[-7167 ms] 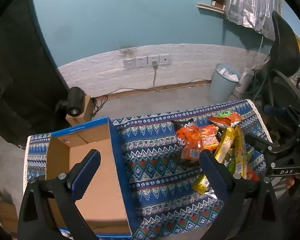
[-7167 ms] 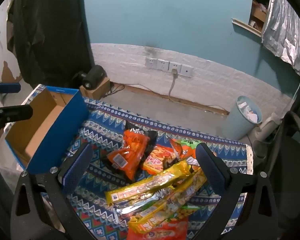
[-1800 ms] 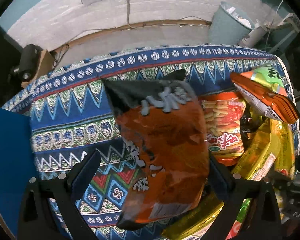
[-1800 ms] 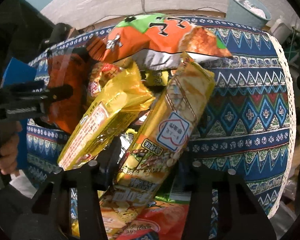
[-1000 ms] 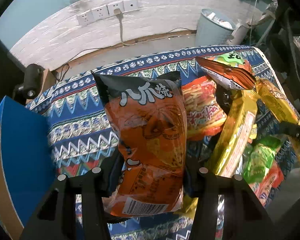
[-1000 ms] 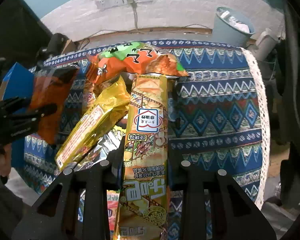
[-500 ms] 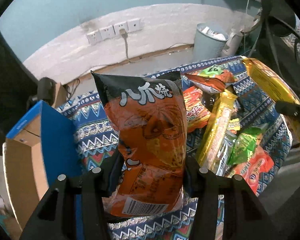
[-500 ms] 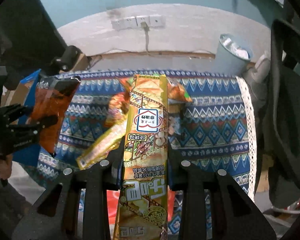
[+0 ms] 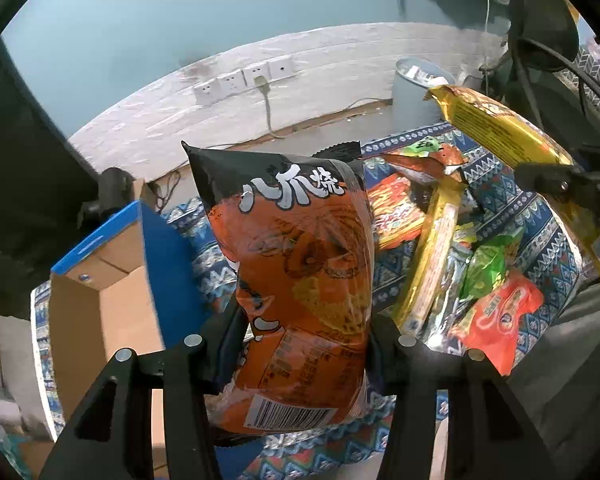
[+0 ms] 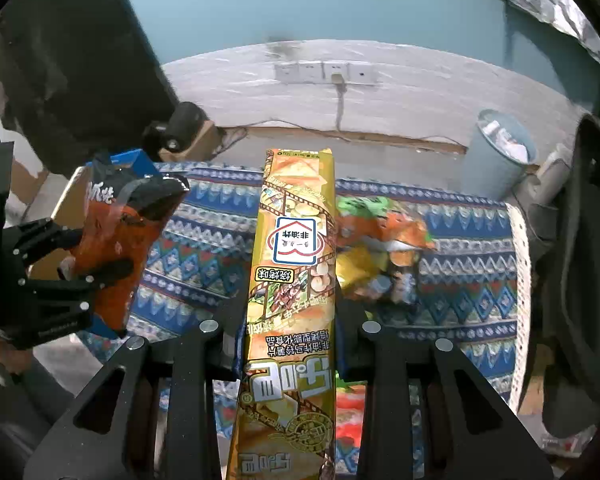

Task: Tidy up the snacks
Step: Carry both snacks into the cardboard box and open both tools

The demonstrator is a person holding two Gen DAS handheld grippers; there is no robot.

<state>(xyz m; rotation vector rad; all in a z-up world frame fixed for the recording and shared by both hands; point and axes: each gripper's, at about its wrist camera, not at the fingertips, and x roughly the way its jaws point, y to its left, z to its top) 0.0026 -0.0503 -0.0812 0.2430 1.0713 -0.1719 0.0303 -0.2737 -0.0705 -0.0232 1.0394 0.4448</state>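
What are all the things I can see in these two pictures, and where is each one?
Orange and black snack bag: one, gripped and lifted above the table.
Long yellow snack pack: one, gripped and held lengthwise above the table.
Loose snacks: several, orange, red, yellow and green, piled on the cloth.
Cardboard box: one, blue outside, brown inside, open, at the table's left end.
Patterned cloth: one, blue with zigzags, covering the table.
Bin: one, pale blue, on the floor by the wall.
Wall sockets: a row, white, one with a plug in it.
Left gripper: black, clamped on the orange bag.
Right gripper: black, clamped on the yellow pack.
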